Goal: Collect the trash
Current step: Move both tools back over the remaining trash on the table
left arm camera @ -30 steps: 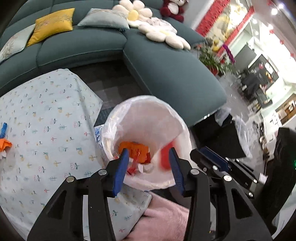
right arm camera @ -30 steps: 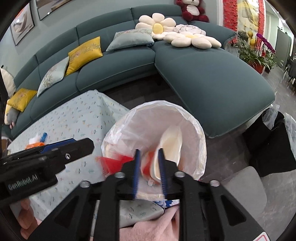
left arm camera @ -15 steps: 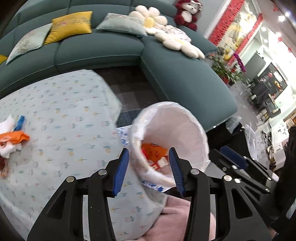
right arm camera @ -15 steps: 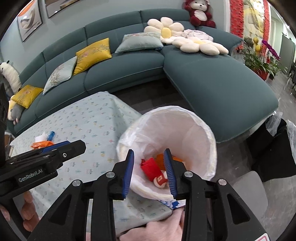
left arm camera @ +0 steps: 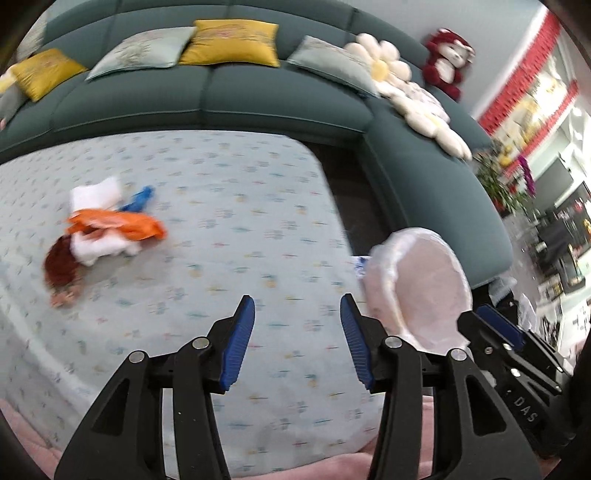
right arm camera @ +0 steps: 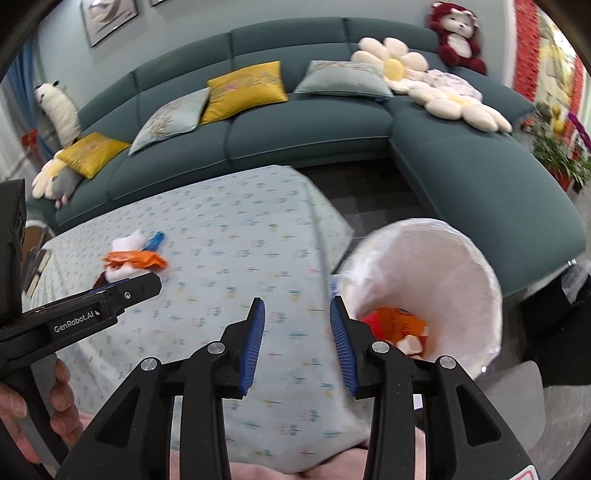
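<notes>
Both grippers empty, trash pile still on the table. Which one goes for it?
Likely left. The left gripper is open and sits on the trash pile's side; the right gripper, also open, is beside the lined bin.

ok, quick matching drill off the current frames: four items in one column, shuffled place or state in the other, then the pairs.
Items
1. trash pile
2. trash bin
3. left gripper
4. red plush bear

Place or state
A. on top of the sofa back, at the corner
B. open, nothing between its fingers
C. on the patterned tablecloth, far left
D. lined with a white bag, wrappers at the bottom

Pairs: 1-C, 2-D, 3-B, 4-A
</notes>
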`<state>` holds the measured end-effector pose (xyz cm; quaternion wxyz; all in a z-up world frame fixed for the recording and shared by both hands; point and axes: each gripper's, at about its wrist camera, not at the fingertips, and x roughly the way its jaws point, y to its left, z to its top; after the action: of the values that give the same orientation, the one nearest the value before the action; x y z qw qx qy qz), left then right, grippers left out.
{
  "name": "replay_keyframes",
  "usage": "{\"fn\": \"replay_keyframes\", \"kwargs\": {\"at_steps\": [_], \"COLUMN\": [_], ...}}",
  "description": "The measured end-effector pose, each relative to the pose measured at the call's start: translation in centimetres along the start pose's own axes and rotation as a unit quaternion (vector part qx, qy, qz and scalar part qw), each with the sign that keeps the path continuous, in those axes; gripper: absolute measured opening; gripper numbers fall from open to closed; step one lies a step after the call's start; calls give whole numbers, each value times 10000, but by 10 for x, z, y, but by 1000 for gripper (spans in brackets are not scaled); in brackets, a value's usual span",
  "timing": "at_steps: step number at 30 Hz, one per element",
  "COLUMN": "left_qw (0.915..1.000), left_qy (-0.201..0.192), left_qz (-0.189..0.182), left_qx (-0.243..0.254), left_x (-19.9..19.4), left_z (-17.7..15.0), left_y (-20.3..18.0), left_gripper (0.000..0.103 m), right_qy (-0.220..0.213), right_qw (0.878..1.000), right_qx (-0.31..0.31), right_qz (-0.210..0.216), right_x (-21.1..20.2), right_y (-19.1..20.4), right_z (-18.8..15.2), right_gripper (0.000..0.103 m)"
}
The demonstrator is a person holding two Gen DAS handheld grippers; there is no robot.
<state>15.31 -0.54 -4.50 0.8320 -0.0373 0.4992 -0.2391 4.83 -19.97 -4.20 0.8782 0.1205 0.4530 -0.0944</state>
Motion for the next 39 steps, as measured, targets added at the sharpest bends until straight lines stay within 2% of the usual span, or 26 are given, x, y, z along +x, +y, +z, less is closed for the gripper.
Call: {"fn": "replay_keyframes", "kwargs": {"at_steps": [9, 12, 22, 24, 30, 39], "left_qw": [9970, 9951, 9877, 9866, 9847, 9863], "left_qy": [-66, -121, -147, -143, -112, 197], "left_qz": [421, 549, 829, 878, 998, 1104], "left_qx": [-641, -818, -1318, -1366, -1425, -1209], "left_x": [-19, -26, -40, -40, -35, 1], "left_z": [-9, -13, -20, -20, -10, 12], "left_y": [80, 106, 178, 189, 222, 255], "left_gripper": [47, 55, 58, 62, 63, 64], "right_qy": [122, 141, 287, 318, 455, 673], "right_qw": [9988, 9980, 9944, 9937, 9911, 9871], "right_qx": [-366, -480, -713, -737, -810, -1017], "right_qz": [298, 383, 725, 777, 958, 1036], "right_x": [10, 13, 34, 40, 62, 114], "right_y": [66, 85, 147, 157, 189, 236], "right_z": [-2, -3, -1, -1, 8, 32], "right_gripper": [36, 36, 36, 36, 36, 36]}}
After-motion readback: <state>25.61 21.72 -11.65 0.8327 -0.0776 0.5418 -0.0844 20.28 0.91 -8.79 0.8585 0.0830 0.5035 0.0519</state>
